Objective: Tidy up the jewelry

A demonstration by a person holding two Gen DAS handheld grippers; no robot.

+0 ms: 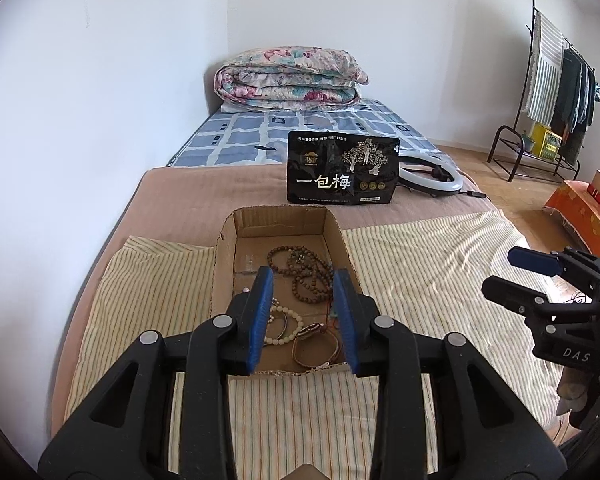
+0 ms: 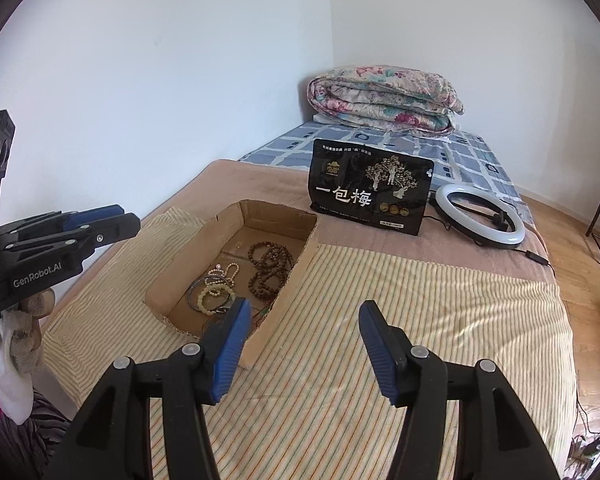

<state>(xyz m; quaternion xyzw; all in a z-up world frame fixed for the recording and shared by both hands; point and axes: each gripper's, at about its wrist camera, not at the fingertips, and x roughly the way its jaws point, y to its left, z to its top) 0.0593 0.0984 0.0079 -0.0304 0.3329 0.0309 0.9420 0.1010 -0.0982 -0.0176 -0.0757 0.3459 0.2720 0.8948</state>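
A shallow cardboard box (image 1: pixel 224 264) (image 2: pixel 180 268) lies on the striped cloth on the bed. Inside lie brown bead strings (image 1: pixel 308 276) (image 2: pixel 268 268), a cream bead bracelet (image 1: pixel 288 326) (image 2: pixel 214 296), a dark bangle (image 2: pixel 198 294) and a brown strap bracelet (image 1: pixel 314 344). My left gripper (image 1: pixel 304 280) is open and empty, held above the near end of the box. My right gripper (image 2: pixel 304 308) is open and empty over the cloth, just right of the box. Each gripper shows in the other's view, the right (image 1: pixel 536 264) and the left (image 2: pixel 96 220).
A black snack pouch (image 1: pixel 342 168) (image 2: pixel 370 190) stands behind the box, a ring light (image 1: pixel 430 174) (image 2: pixel 482 216) beside it. A folded floral quilt (image 1: pixel 288 80) (image 2: pixel 384 94) lies at the bed's far end. A clothes rack (image 1: pixel 556 92) stands on the wooden floor to the right.
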